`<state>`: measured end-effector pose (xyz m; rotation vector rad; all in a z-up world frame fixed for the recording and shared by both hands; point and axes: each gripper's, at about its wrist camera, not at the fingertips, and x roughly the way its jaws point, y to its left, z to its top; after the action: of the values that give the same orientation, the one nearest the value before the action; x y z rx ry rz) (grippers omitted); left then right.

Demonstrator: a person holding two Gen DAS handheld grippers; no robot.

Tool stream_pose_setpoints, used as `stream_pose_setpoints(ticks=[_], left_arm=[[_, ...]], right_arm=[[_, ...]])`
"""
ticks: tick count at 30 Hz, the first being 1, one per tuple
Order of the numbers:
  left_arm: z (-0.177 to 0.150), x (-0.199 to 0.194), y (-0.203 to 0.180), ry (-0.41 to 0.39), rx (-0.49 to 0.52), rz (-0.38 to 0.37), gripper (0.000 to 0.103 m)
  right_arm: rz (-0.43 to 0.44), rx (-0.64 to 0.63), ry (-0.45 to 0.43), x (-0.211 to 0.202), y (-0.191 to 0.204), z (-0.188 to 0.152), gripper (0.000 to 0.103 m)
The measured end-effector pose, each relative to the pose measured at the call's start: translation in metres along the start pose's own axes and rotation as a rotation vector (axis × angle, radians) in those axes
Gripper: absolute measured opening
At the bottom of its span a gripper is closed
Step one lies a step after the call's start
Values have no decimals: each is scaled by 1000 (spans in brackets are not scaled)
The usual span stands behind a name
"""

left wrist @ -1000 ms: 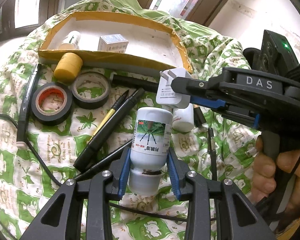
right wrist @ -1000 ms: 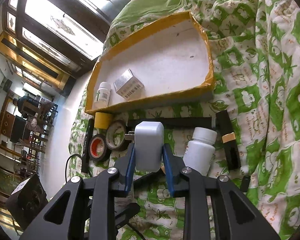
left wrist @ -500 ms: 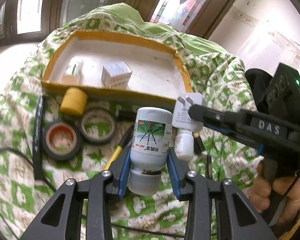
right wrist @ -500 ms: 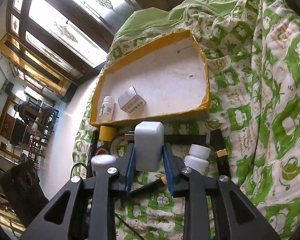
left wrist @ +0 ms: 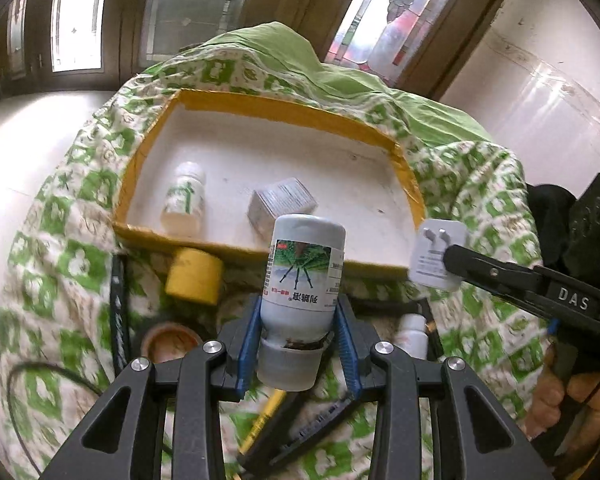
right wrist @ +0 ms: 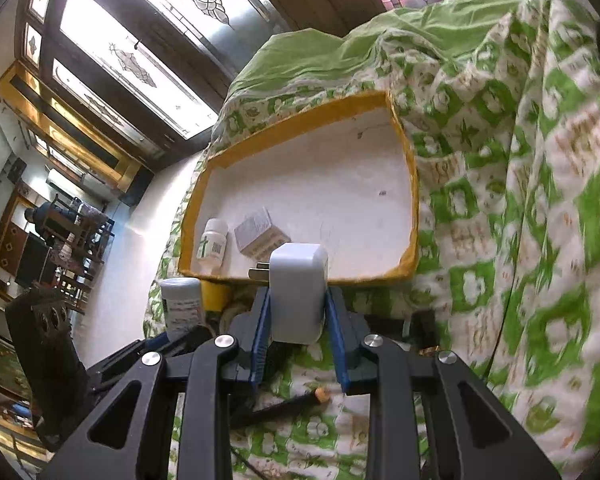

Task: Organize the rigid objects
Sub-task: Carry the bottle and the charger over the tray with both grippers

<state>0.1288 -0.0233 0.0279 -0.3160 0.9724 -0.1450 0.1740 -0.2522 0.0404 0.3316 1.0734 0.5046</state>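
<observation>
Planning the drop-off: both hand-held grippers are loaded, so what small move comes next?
Probably carry the grey bottle forward over the yellow-edged tray: the left hand-held gripper grips it short of the near rim, and open white floor lies beyond.

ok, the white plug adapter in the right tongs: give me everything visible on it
The white plug adapter is a rounded, glossy block, plastic by the look, with two flat metal prongs on one face and grey print below them, unreadable. The right tongs grip it by its two broad sides between blue pads, prongs pointing left in the right wrist view. It is held off the quilt, just short of the near yellow rim of the white-floored tray, not inside it. Only the pads touch it.
</observation>
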Motion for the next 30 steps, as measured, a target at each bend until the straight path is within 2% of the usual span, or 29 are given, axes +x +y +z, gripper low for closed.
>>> stream_pose_setpoints(ticks=[16, 26, 30], left_arm=[[61, 36, 33, -15, -53, 77, 37], [73, 67, 41, 22, -41, 100, 37], [73, 71, 37, 21, -44, 75, 37]], right_arm=[[-6, 8, 21, 28, -7, 22, 26], [-27, 2, 47, 49, -7, 30, 26], [-47, -3, 62, 60, -7, 31, 26]])
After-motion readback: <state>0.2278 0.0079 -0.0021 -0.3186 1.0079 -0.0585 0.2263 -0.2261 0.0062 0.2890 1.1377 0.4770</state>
